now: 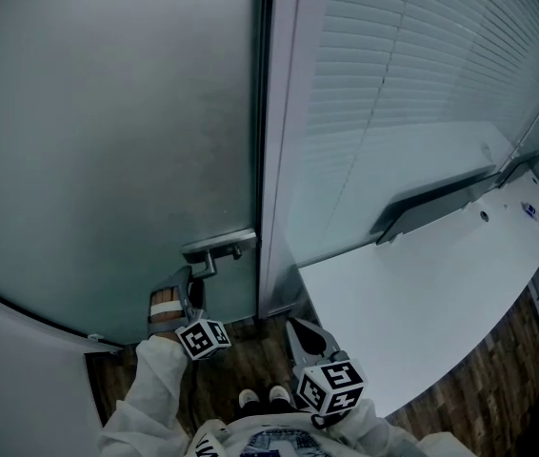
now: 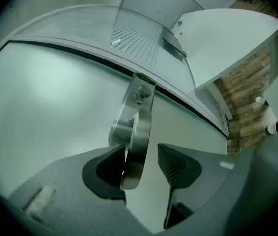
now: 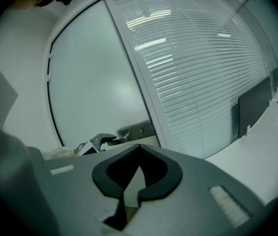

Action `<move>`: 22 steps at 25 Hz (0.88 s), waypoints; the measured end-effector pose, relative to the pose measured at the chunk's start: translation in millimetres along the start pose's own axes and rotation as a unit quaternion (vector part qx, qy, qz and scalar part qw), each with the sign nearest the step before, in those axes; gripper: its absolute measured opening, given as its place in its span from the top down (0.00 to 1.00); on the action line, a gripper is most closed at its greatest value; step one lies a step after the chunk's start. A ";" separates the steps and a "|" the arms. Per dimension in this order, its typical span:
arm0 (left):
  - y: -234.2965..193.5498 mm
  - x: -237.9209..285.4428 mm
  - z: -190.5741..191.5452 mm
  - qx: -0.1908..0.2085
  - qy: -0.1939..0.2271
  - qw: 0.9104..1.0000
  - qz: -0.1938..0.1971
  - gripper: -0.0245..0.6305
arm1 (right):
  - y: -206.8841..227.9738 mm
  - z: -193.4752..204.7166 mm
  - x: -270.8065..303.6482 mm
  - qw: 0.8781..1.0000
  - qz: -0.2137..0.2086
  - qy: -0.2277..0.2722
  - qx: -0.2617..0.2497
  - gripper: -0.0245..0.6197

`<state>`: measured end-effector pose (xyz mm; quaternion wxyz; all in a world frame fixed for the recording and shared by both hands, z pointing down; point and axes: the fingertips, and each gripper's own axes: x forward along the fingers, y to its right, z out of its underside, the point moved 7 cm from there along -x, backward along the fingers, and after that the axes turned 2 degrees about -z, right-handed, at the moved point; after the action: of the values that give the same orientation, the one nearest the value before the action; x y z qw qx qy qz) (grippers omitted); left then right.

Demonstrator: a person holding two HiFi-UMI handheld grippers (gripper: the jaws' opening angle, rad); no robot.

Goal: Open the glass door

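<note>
The frosted glass door (image 1: 108, 141) fills the left of the head view, with a metal lever handle (image 1: 217, 248) near its right edge. My left gripper (image 1: 193, 286) is raised to that handle. In the left gripper view the handle (image 2: 135, 136) lies between the open jaws of the left gripper (image 2: 146, 168). It touches the left pad, and a gap shows at the right pad. My right gripper (image 1: 298, 329) hangs low beside the door frame, shut and holding nothing. In the right gripper view the right gripper (image 3: 131, 197) points towards the door (image 3: 95, 77) and the handle (image 3: 136, 130).
A pale door frame (image 1: 279, 141) separates the door from a glass wall with lowered blinds (image 1: 412, 55). A white desk (image 1: 422, 303) juts out at the right. Below are dark wood floor (image 1: 241, 360) and the person's shoes (image 1: 268, 398).
</note>
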<state>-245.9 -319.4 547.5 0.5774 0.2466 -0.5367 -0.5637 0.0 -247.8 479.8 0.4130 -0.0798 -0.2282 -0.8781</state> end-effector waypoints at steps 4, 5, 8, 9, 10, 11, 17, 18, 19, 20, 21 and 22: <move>-19.2 -8.1 -4.1 0.008 0.005 1.000 -0.024 0.76 | -5.1 -11.1 -0.7 1.000 -0.003 -0.004 0.005 0.95; -19.5 -8.9 -4.0 0.010 0.006 1.000 -0.026 0.76 | -5.6 -11.7 0.0 1.000 -0.004 -0.006 0.006 0.95; -18.6 -9.3 -4.5 0.018 0.009 0.999 -0.034 0.77 | -6.3 -12.2 2.8 1.000 -0.009 -0.009 0.004 0.95; -18.9 -9.5 -4.8 0.017 0.010 0.999 -0.037 0.77 | -7.0 -12.5 3.6 1.000 -0.011 -0.009 0.004 0.95; -19.2 -9.6 -4.7 0.011 0.011 0.999 -0.039 0.77 | -7.8 -12.5 4.3 1.000 -0.012 -0.011 0.004 0.95; -19.3 -9.6 -4.5 0.001 0.013 0.999 -0.040 0.77 | -8.5 -11.8 5.2 1.000 -0.014 -0.012 0.004 0.95; -17.1 -6.5 -3.2 -0.033 0.024 0.998 -0.048 0.75 | -11.4 -1.2 15.0 0.999 -0.025 -0.031 0.009 0.95; -17.0 -6.6 -2.9 -0.037 0.025 0.998 -0.047 0.75 | -12.5 -0.1 16.0 0.999 -0.028 -0.033 0.009 0.95; -16.8 -6.5 -2.5 -0.043 0.027 0.998 -0.045 0.75 | -13.5 0.6 16.5 0.999 -0.030 -0.036 0.008 0.95; -16.3 -5.8 -2.1 -0.055 0.027 0.997 -0.040 0.75 | -14.2 1.1 17.0 0.999 -0.032 -0.038 0.008 0.95; -15.4 -4.8 -1.3 -0.070 0.028 0.996 -0.036 0.75 | -14.6 1.5 17.6 0.999 -0.033 -0.040 0.009 0.95; -14.3 -3.9 -0.5 -0.084 0.029 0.995 -0.034 0.76 | -14.9 1.9 18.1 0.999 -0.034 -0.042 0.009 0.95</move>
<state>-250.1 -319.5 533.4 0.5915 0.2314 -0.4617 -0.6193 -23.1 -251.1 482.5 0.3736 -0.1046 -0.2558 -0.8855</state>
